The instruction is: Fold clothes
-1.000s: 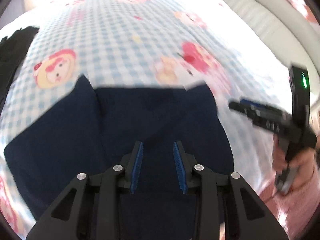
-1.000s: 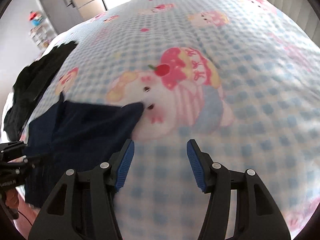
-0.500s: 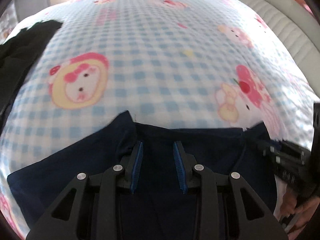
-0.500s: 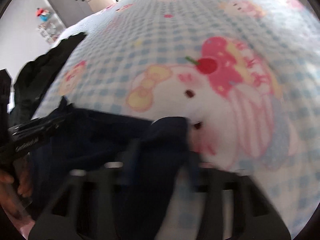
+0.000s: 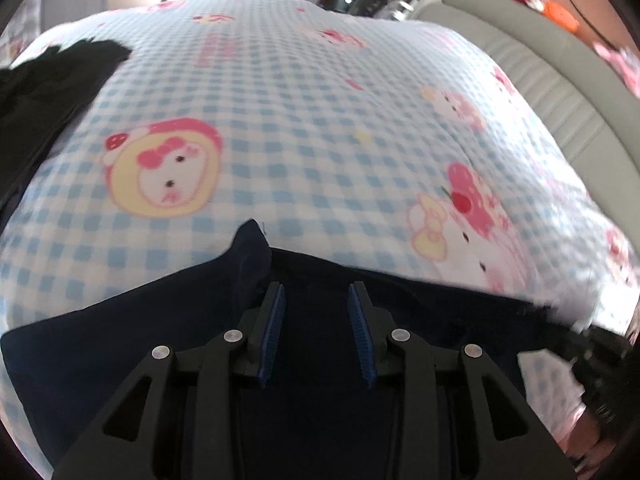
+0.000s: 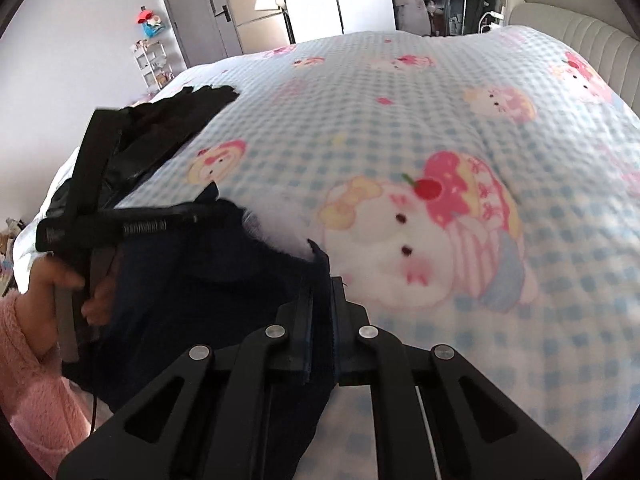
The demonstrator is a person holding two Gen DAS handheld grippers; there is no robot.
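Note:
A navy garment [image 5: 120, 344] lies on the checked bedcover [image 5: 320, 100], its far edge running across the left wrist view. My left gripper [image 5: 317, 288] hovers over that edge with its jaws apart and opening a little; a raised corner of the cloth sits by the left finger, but the pads do not press on it. In the right wrist view my right gripper [image 6: 322, 284] is shut on the near right corner of the navy garment [image 6: 200, 300], lifting it slightly. There too, the left gripper's black body [image 6: 120, 220] and the hand [image 6: 48, 280] holding it show at the left.
A heap of black clothes [image 5: 48, 80] lies at the bed's far left edge, also the black clothes [image 6: 168, 116] in the right view. A grey padded headboard [image 5: 540, 72] borders the right side. A grey door [image 6: 192, 12] and shelves stand beyond the bed.
My right gripper went left to the navy garment's corner and shut on it. The left gripper slid forward to the garment's far edge, jaws still apart.

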